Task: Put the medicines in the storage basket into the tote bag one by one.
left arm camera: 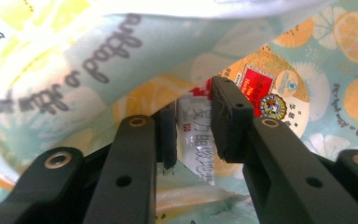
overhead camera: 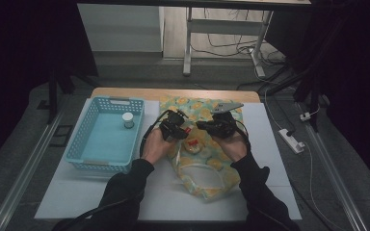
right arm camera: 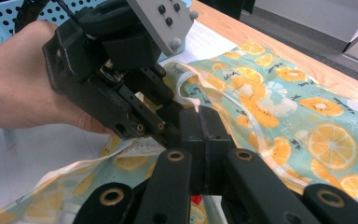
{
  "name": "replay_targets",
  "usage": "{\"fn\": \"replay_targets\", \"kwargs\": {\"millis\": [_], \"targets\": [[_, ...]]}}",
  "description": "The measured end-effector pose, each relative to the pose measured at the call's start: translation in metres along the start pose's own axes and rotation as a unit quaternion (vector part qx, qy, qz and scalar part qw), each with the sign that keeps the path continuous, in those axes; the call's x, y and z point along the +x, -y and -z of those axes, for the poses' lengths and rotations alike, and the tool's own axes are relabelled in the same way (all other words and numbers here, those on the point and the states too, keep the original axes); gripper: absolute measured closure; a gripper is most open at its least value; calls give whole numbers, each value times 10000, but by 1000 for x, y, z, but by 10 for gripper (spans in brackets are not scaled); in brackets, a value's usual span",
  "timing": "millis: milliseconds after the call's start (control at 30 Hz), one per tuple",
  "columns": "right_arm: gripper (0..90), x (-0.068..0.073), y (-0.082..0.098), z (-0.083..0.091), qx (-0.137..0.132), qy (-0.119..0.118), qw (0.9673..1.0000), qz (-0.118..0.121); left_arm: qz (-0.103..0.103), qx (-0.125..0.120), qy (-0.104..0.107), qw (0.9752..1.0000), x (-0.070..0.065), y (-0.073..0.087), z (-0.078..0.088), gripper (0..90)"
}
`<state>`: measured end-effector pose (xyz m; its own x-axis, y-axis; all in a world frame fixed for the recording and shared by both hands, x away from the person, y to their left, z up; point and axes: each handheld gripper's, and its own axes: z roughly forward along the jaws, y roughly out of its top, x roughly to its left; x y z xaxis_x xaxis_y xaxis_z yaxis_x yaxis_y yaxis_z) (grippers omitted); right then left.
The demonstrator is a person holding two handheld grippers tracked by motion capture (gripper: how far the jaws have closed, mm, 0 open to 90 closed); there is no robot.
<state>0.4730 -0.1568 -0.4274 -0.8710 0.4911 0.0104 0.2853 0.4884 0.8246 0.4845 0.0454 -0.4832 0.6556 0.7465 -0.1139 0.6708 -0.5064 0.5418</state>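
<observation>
A citrus-print fabric bag (overhead camera: pixel 221 113) lies mid-table on the white board. My left gripper (overhead camera: pixel 185 129) reaches into its mouth from the left. In the left gripper view the jaws (left arm camera: pixel 195 126) are shut on a white sachet (left arm camera: pixel 195 144) printed with characters, under the raised bag fabric (left arm camera: pixel 98 60). A round packet with a red label (left arm camera: pixel 270 88) lies just behind. My right gripper (overhead camera: pixel 201 126) faces the left one; its jaws (right arm camera: pixel 199 116) are shut on the bag's pale rim (right arm camera: pixel 186 81), holding it up. The left gripper (right arm camera: pixel 168 109) shows close in front of them.
A light-blue perforated basket (overhead camera: pixel 101 166) stands at the left of the white board (overhead camera: pixel 77 192), with a small white jar (overhead camera: pixel 128 120) inside at its far right. A power strip (overhead camera: pixel 291 140) and cables lie on the floor to the right.
</observation>
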Motion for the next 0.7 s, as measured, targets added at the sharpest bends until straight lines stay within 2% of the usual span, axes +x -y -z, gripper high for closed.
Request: {"fn": "replay_targets", "kwargs": {"millis": [100, 267, 433, 600, 700], "targets": [[900, 0, 0, 0, -30, 5, 10000, -12, -88, -44, -45, 9999, -2, 0, 4, 615], [900, -1, 0, 2, -48, 8, 10000, -14, -197, -159, 77, 9996, -6, 2, 11, 510], [900, -1, 0, 2, -43, 7, 10000, -29, -299, -337, 342, 9984, -12, 7, 19, 380], [900, -2, 0, 2, -33, -5, 10000, -37, -514, -455, 515, 9963, -19, 13, 31, 271], [900, -2, 0, 2, -28, -11, 10000, -41, -494, -519, 637, 9954, -20, 16, 38, 232]]}}
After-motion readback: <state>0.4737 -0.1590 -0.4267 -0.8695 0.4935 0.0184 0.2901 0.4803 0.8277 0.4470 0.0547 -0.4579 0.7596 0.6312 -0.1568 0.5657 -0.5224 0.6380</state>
